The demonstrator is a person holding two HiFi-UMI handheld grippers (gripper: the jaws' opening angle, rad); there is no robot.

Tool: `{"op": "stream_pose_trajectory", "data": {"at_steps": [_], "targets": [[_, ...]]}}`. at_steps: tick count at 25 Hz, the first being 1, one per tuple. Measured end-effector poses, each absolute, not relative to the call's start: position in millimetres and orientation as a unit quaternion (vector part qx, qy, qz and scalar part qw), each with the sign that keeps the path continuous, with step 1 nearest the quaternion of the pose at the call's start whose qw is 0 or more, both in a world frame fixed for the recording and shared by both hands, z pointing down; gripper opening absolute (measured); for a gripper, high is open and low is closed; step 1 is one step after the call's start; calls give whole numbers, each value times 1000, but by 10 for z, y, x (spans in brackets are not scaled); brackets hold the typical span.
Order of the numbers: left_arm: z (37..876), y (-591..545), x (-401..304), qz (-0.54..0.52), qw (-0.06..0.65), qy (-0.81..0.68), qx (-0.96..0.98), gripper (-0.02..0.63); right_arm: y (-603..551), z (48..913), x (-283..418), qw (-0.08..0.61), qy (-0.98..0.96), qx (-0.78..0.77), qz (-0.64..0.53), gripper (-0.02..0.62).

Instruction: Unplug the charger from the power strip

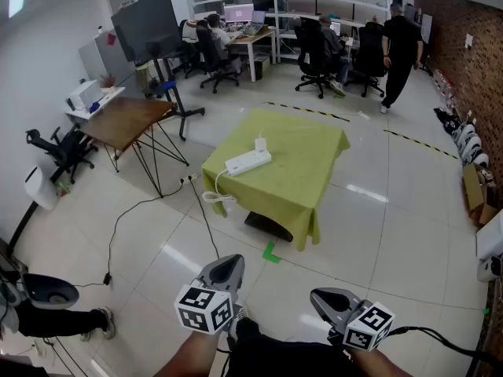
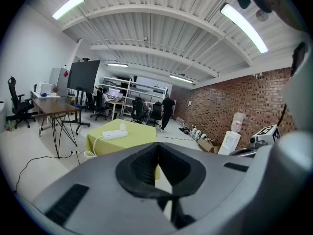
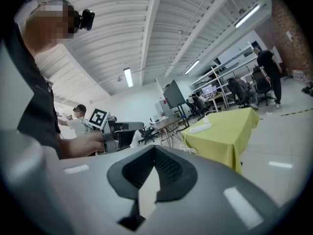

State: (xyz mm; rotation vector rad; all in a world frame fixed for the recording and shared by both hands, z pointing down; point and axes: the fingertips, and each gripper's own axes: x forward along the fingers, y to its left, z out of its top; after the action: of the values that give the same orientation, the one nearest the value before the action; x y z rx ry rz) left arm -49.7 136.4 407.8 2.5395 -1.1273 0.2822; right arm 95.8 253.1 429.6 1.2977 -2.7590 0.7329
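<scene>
A white power strip [image 1: 247, 162] lies on a small table under a yellow-green cloth [image 1: 302, 171], mid-room. A white charger [image 1: 260, 144] stands plugged into its far end. The strip's white cord [image 1: 218, 197] hangs coiled off the table's left side. My left gripper [image 1: 222, 272] and right gripper [image 1: 330, 301] are low at the frame's bottom, well short of the table, both shut and empty. The left gripper view shows its shut tips [image 2: 157, 148] with the strip [image 2: 115, 134] far off. From the right gripper [image 3: 155, 151], the strip [image 3: 200, 128] is also distant.
A wooden table [image 1: 126, 120] and a screen on a stand [image 1: 145, 26] are at the left. A black cable [image 1: 149, 203] runs over the floor. Green tape [image 1: 271, 252] marks the floor before the table. Desks, chairs and people fill the back; cartons [image 1: 475, 191] line the right wall.
</scene>
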Motion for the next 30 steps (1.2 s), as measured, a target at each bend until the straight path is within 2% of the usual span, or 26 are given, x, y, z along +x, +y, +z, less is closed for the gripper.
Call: {"op": "stream_pose_trajectory", "data": {"at_steps": [15, 30], "targets": [[4225, 979, -639, 117, 187, -396, 891, 6, 2109, 4425, 782, 3, -873, 413, 257, 3], [4210, -152, -952, 97, 192, -373, 902, 6, 1007, 4343, 358, 29, -870, 428, 242, 3]]}}
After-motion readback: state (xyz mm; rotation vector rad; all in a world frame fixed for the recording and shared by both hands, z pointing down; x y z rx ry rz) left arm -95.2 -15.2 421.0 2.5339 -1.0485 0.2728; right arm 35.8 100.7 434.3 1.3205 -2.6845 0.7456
